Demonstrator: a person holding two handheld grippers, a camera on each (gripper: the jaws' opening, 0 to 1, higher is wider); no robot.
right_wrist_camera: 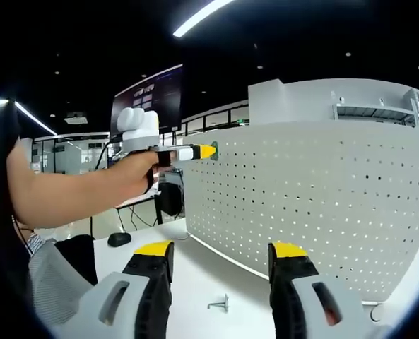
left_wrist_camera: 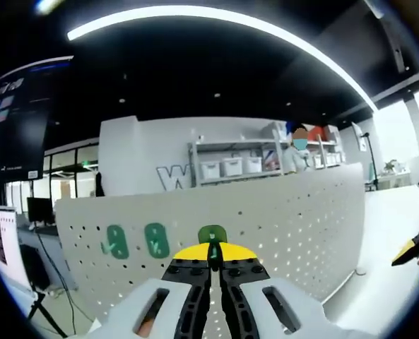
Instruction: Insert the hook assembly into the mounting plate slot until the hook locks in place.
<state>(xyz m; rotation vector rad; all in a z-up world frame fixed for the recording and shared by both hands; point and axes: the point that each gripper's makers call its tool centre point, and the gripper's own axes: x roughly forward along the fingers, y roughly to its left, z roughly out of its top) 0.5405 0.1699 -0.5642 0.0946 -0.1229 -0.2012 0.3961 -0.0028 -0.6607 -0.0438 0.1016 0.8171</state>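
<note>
Left gripper view: left tool (left_wrist_camera: 210, 263), jaws narrowed onto a green hook assembly (left_wrist_camera: 212, 236) at the white pegboard mounting plate (left_wrist_camera: 294, 212); two more green hooks (left_wrist_camera: 136, 241) mounted just left.

Right gripper view: right tool (right_wrist_camera: 222, 256), jaws wide, holding nothing, above the white counter (right_wrist_camera: 195, 286); a small metal hook (right_wrist_camera: 219, 305) lies between its jaws.

Step judged: insertion underway. Next: press the hook home until it locks.
</note>
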